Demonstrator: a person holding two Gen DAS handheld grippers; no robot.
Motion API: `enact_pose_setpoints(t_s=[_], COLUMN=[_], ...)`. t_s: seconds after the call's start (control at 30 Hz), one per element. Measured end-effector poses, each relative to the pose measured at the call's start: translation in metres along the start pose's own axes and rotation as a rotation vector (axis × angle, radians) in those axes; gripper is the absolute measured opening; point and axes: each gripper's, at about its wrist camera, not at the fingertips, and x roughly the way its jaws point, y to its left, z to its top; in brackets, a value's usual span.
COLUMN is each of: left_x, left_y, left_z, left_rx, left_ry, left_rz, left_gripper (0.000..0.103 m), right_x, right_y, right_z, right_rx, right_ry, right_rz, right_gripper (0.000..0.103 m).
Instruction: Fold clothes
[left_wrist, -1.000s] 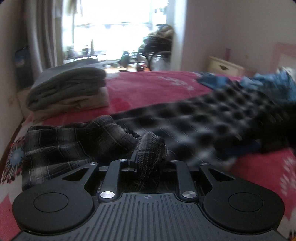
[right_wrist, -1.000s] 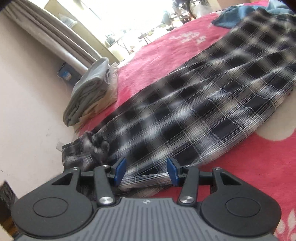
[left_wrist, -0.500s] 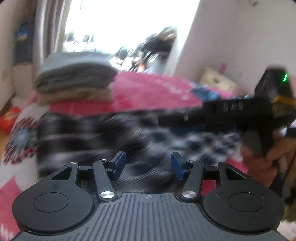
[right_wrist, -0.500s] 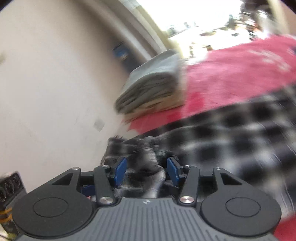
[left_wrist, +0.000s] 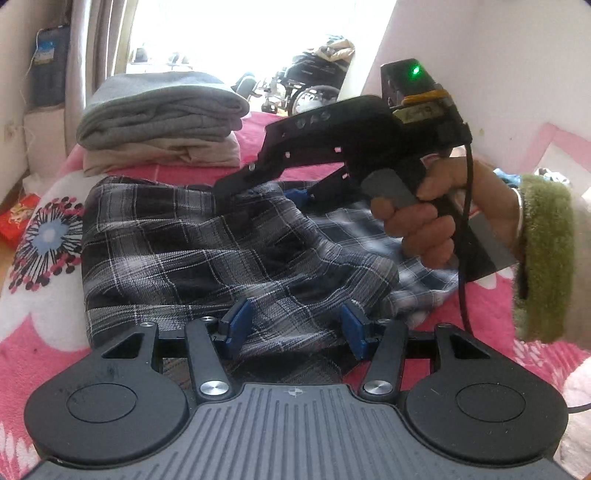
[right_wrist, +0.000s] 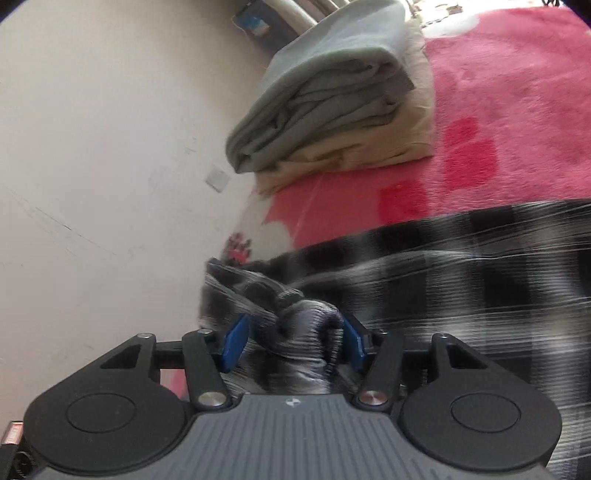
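So my left gripper (left_wrist: 293, 326) is sitting low over the near edge of the plaid shirt (left_wrist: 207, 251), blue pads spread wide with cloth lying between them but nothing pinched. The shirt is bunched up in a rumpled heap on the pink floral blanket (left_wrist: 48, 325), dark checks on top and a lighter checked layer poking out to the right underneath. My right gripper (right_wrist: 291, 345) is over at the far side of the shirt, nose down into the fabric; in its own camera there's a wad of plaid (right_wrist: 303, 332) bulging up between the blue pads, which sit fairly far apart. Honestly that view is smeared with blur, so I can't tell if the pads are actually clamping the wad or just sitting either side of it. From the left camera you can see my right hand (left_wrist: 424, 221) wrapped round the handle with fingers on the grey trigger, green fuzzy sleeve cuff (left_wrist: 543, 258) at the wrist. Behind the shirt, well apart from it, there's a folded stack (left_wrist: 162, 122): grey piece on top of a beige one.
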Motion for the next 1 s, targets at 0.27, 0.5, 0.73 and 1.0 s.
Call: enact_pose_setpoints(t_s=[0.27, 0.5, 0.73, 1.0], left_x=[0.006, 0.003, -0.027, -0.022], left_y=[0.01, 0.011, 0.025, 0.022], left_z=[-0.003, -0.005, 0.008, 0.025], left_rx=[-0.024, -0.046, -0.148, -0.141], left_ry=[0.01, -0.001, -0.097, -0.128], left_rz=[-0.021, -0.018, -0.11, -0.127], left_gripper=[0.053, 0.053, 0.053, 0.054], right_x=[-0.004, -0.006, -0.036, -0.059], right_y=[0.009, 0.015, 0.021, -0.002], right_z=[-0.002, -0.024, -0.041, -0.051], right_rx=[-0.044, -0.092, 0.12, 0.367], right_ry=[0.028, 0.026, 0.023, 0.021], right_rz=[-0.008, -0.037, 0.067, 0.199], right_gripper=[0.046, 0.018, 0.013, 0.013])
